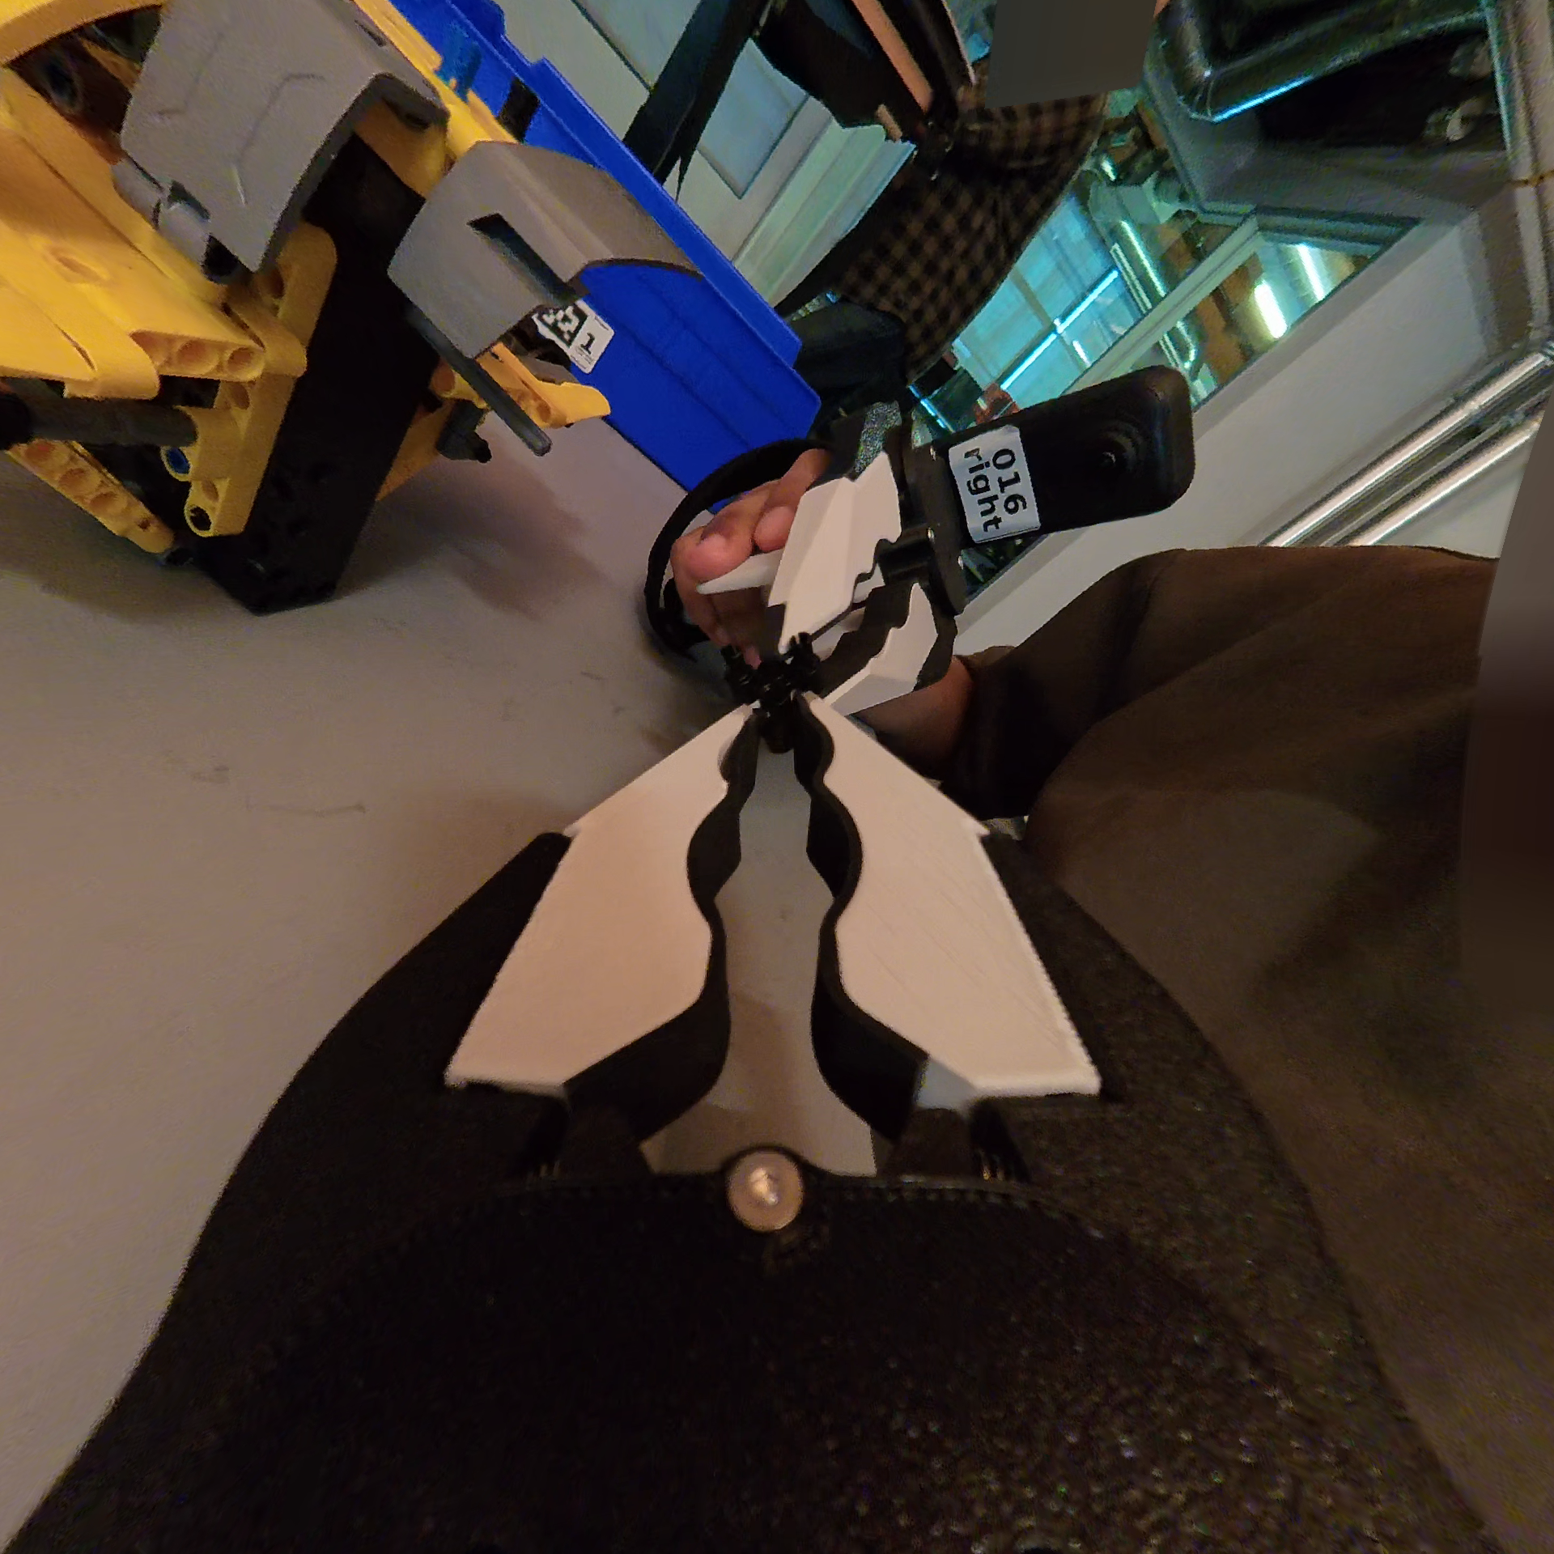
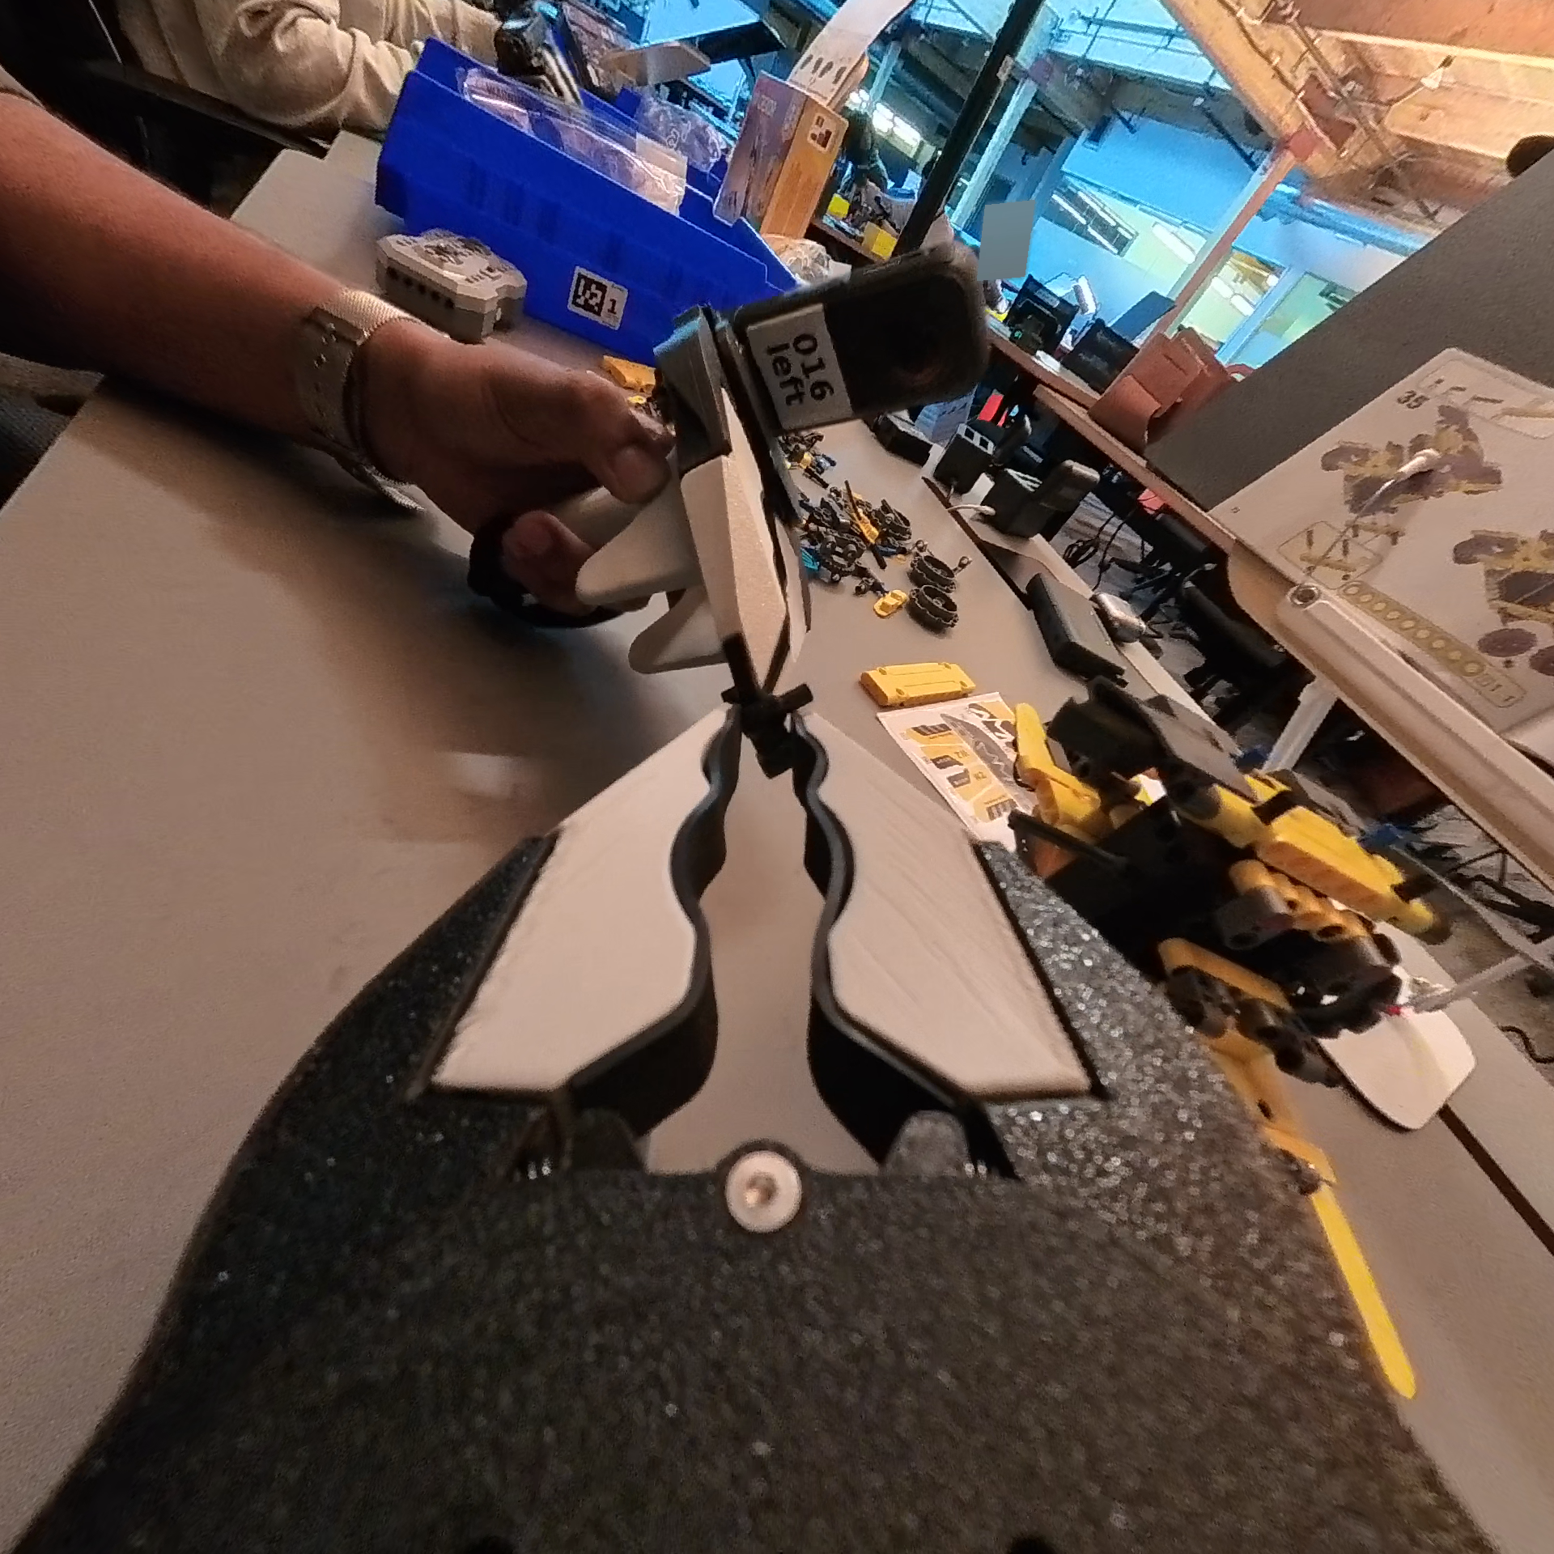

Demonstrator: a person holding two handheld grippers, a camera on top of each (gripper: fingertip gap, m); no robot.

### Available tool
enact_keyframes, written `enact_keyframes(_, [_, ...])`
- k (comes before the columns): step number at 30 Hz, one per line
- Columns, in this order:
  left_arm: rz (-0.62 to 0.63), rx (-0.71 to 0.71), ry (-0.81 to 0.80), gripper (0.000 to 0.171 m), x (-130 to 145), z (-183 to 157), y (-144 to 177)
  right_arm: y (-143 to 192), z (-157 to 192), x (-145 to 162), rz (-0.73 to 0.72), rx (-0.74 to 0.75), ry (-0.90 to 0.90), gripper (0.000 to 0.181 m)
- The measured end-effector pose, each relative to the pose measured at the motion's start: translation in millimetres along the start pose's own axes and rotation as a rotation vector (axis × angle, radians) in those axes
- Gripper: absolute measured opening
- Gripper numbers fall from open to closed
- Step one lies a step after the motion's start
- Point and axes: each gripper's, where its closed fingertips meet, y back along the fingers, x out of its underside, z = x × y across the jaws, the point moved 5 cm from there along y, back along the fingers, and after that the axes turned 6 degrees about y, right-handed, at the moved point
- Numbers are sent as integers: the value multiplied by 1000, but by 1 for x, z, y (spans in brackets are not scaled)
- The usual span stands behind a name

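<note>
Black plastic, a small toothed piece on a short axle, sits pinched between both tools at once: the left gripper has its tips closed on the lower end and the right gripper is closed on the same piece from the other side, both held above the grey table. The piece is too small for me to say for sure whether it is one part or two pushed together. The yellow and black brick-built model stands well apart beside a blue bin. With such thin purchase, any twist between the two hands could pop the piece out and drop it among the loose parts.
</note>
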Motion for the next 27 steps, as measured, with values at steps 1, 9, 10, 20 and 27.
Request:
enact_keyframes(1, [-3, 4, 2, 6, 0, 0, 0, 0, 0, 0, 0, 0, -3, 11])
enact_keyframes(9, [-48, 5, 9, 20, -4, 2, 1, 2, -5, 2, 17, 15, -46, 11])
enact_keyframes(10, [-58, 5, 4, 26, -5, 2, 2, 2, -6, 2, 17, 19, -57, 11])
enact_keyframes(20, [-72, -145, -160, 33, -8, 3, 2, 6, -19, 8, 23, 45, -201, 10])
enact_keyframes(27, [-56, -200, -216, 35, -6, 2, 0, 9, -25, 8, 1, 37, -316, 11])
